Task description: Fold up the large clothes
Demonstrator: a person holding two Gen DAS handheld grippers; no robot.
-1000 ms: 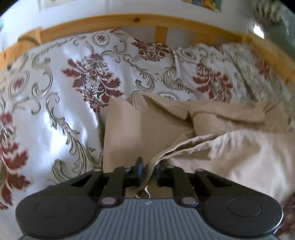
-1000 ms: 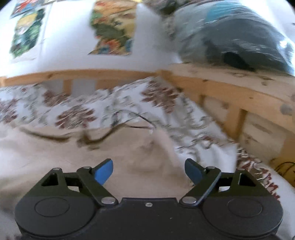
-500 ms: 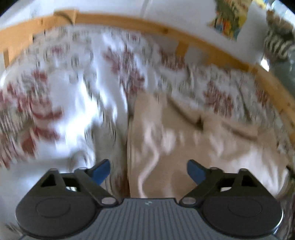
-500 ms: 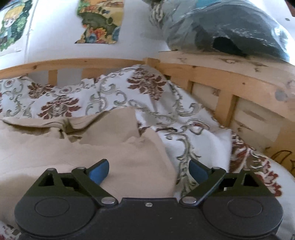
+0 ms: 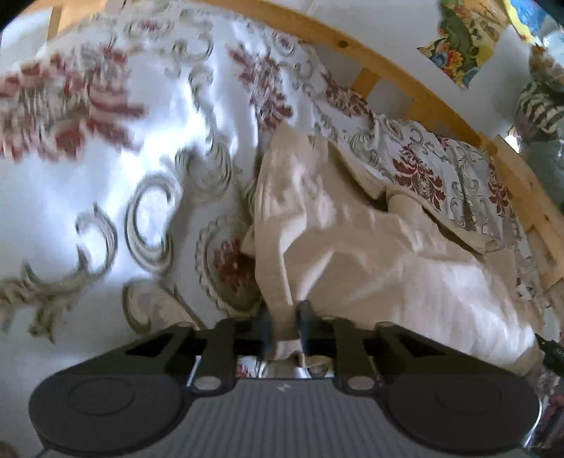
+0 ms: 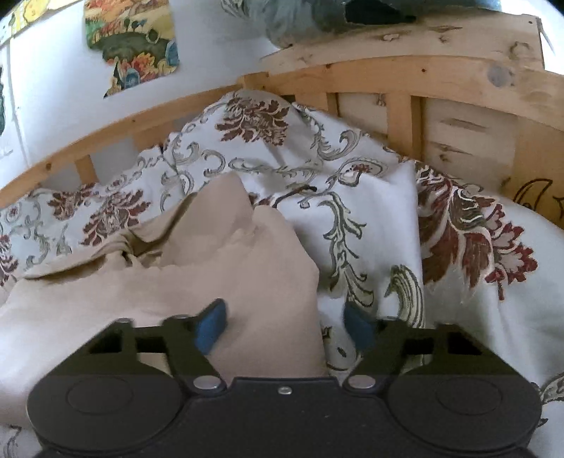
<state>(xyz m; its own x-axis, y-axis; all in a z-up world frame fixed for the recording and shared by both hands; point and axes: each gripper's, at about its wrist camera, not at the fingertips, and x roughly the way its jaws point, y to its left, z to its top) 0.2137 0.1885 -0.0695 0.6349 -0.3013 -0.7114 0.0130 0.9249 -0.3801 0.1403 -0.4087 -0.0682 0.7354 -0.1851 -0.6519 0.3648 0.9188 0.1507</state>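
A large beige garment (image 5: 370, 246) lies crumpled on a floral bedspread. In the left wrist view my left gripper (image 5: 285, 327) is at the garment's left edge, its jaws closing with a raised fold of the beige cloth pinched between the pads. In the right wrist view the garment (image 6: 229, 274) ends in a corner at its right edge. My right gripper (image 6: 284, 327) straddles that corner with its jaws closing. The left blue pad rests over the cloth and the right blue pad is over the bedspread, with a gap still showing.
The white bedspread (image 5: 141, 176) with red and grey flowers covers the bed and bunches up against the wooden bed frame (image 6: 458, 81). A grey-blue bundle (image 6: 317, 14) sits on the frame's top. Posters (image 6: 134, 45) hang on the wall behind.
My left gripper let go, opened, moved to the garment's left edge and closed on a fold there. My right gripper came down to the right corner and its jaws narrowed around it.
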